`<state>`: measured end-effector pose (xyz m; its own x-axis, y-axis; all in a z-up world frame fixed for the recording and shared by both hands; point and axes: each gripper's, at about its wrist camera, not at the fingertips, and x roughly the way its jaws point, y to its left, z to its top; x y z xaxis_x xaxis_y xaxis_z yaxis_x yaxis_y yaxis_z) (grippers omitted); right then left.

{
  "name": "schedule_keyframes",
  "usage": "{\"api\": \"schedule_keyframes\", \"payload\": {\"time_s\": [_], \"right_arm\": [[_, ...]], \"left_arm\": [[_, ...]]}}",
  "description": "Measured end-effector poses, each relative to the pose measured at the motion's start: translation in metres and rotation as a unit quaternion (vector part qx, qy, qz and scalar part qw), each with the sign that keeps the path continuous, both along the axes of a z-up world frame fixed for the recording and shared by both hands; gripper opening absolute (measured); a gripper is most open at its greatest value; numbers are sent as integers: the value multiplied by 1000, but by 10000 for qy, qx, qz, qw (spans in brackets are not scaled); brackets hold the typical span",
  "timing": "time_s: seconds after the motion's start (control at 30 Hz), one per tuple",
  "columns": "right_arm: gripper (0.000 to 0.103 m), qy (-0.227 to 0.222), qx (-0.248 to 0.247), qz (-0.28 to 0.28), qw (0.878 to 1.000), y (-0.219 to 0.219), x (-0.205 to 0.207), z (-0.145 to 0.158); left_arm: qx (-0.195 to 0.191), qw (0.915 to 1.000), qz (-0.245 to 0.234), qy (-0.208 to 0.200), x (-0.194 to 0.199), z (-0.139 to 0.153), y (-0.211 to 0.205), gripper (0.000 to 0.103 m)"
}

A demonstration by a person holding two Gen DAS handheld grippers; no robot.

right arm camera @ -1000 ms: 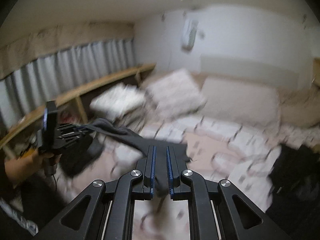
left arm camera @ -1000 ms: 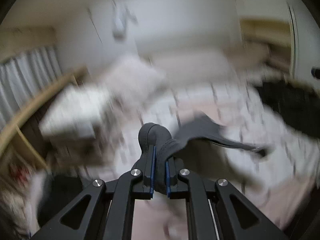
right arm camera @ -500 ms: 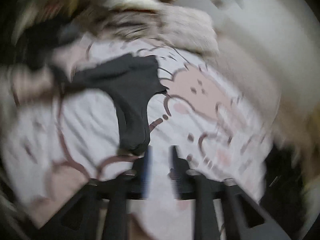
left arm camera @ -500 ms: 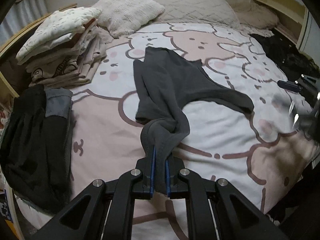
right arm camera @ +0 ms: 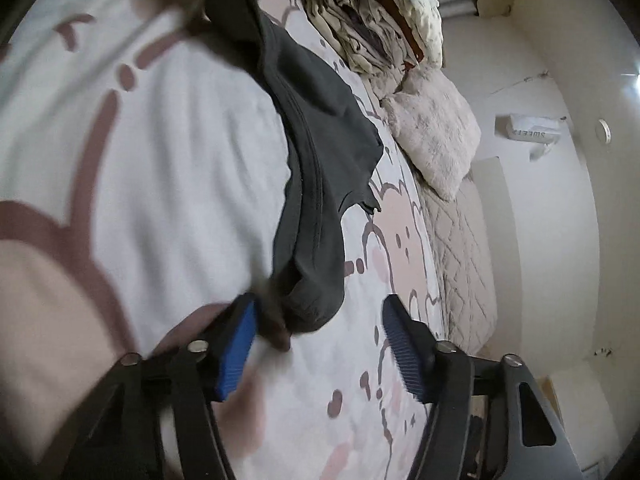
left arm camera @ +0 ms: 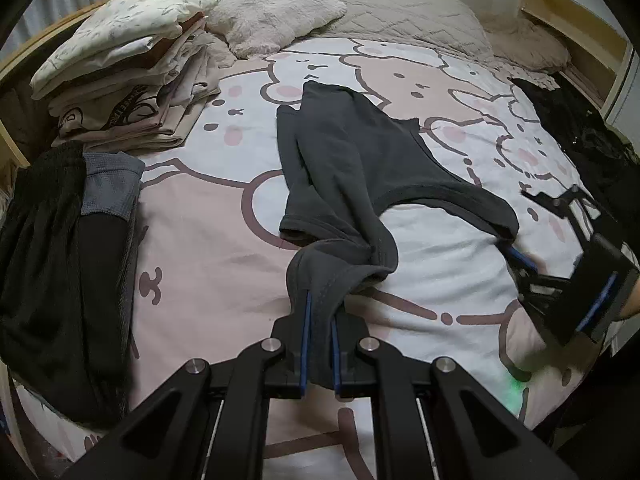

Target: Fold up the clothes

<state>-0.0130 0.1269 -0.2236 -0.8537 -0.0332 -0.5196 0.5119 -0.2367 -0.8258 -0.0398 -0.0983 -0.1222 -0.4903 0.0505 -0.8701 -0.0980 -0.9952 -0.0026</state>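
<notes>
Left gripper [left arm camera: 319, 344]: your fingers are clamped on a bunched edge of the dark grey garment [left arm camera: 352, 160].
Right gripper [right arm camera: 318, 350]: your fingers are spread wide around the garment's other end.
Garment: sprawled mid-bed [left arm camera: 200, 260].
Far left: folded stack [left arm camera: 128, 64].

Left claw [left arm camera: 319, 340] is clamped tight on grey cloth — right claw [right arm camera: 320, 344] is spread wide, low over the bed.
</notes>
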Motion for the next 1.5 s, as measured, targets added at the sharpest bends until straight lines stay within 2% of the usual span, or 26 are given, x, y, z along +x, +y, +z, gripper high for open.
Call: {"api": "schedule_keyframes", "payload": {"time_s": [0.1, 0.17, 0.2, 0.27, 0.33, 0.47, 0.53, 0.63, 0.73, 0.8, 0.9, 0.93, 0.97, 1.0, 1.03, 1.07, 1.13, 1.2, 1.27, 1.33, 1.43, 1.5], "right_arm": [[38, 89, 136, 101, 9998, -8, -9, -10], [13, 89, 303, 148, 9994, -12, -11, -13], [11, 117, 410, 170, 9989, -13, -12, -13], [6, 284, 413, -7, 9987, 4, -14, 12], [6, 456, 406, -194, 9979, 21, -16, 38], [6, 799, 392, -569, 9944, 55, -20, 90], [6, 722, 326, -776, 9938, 75, -1, 120], [6, 313, 440, -919, 9943, 95, 36, 141], [6, -599, 586, -942, 9920, 109, 75, 136], [6, -1254, 687, -764, 9868, 109, 93, 118], [6, -1731, 929, -353, 9799, 98, 113, 75], [9, -1796, 974, -280, 9785, 94, 116, 63], [23, -1869, 966, -268, 9773, 90, 116, 54], [38, -1942, 953, -261, 9760, 85, 115, 45], [74, -1959, 853, -244, 9766, 80, 115, 41], [86, -1920, 724, -179, 9786, 76, 117, 39], [86, -2054, 478, -5, 9775, 70, 122, 48], [86, -2454, 154, 36, 9693, 67, 120, 64], [86, -2845, -506, -95, 9573, 70, 104, 91], [86, -3218, -1178, -233, 9392, 73, 88, 117], [86, -3164, -2104, -901, 9206, 87, 36, 136], [86, -3093, -2705, -1350, 9017, 97, 1, 148]], "left_arm": [[-4, 10000, 10, 21, -1, 2, -1, 9], [-56, 9999, -1, 86, 0, 5, -2, 9], [-80, 9999, -14, 125, 1, 7, -2, 9], [-128, 9997, -38, 202, 3, 12, -2, 9], [-175, 9993, -137, 290, 6, 17, 3, 9], [-238, 9972, -586, 408, 23, 26, 26, 9], [-212, 9953, -849, 414, 33, 30, 38, 9], [-95, 9924, -1213, 200, 47, 29, 53, 9], [-29, 9879, -1527, -268, 56, 15, 67, 9], [-6, 9838, -1666, -668, 58, 0, 73, 9], [36, 9774, -1774, -1145, 58, -20, 83, 10], [-10, 9759, -1798, -1240, 59, -24, 87, 20], [-62, 9750, -1811, -1287, 60, -26, 90, 29], [-36, 9748, -1828, -1279, 62, -23, 91, 50], [12, 9747, -1846, -1259, 64, -20, 91, 62], [59, 9746, -1864, -1239, 67, -16, 92, 63], [294, 9734, -1890, -1259, 68, -3, 85, 63], [500, 9729, -1891, -1236, 66, 14, 78, 63], [425, 9779, -1780, -1012, 47, 31, 73, 64], [388, 9833, -1604, -764, 19, 38, 70, 64], [561, 9902, -1138, -577, -44, 29, 65, 63], [882, 9910, -755, -671, -88, 12, 66, 58]]}}
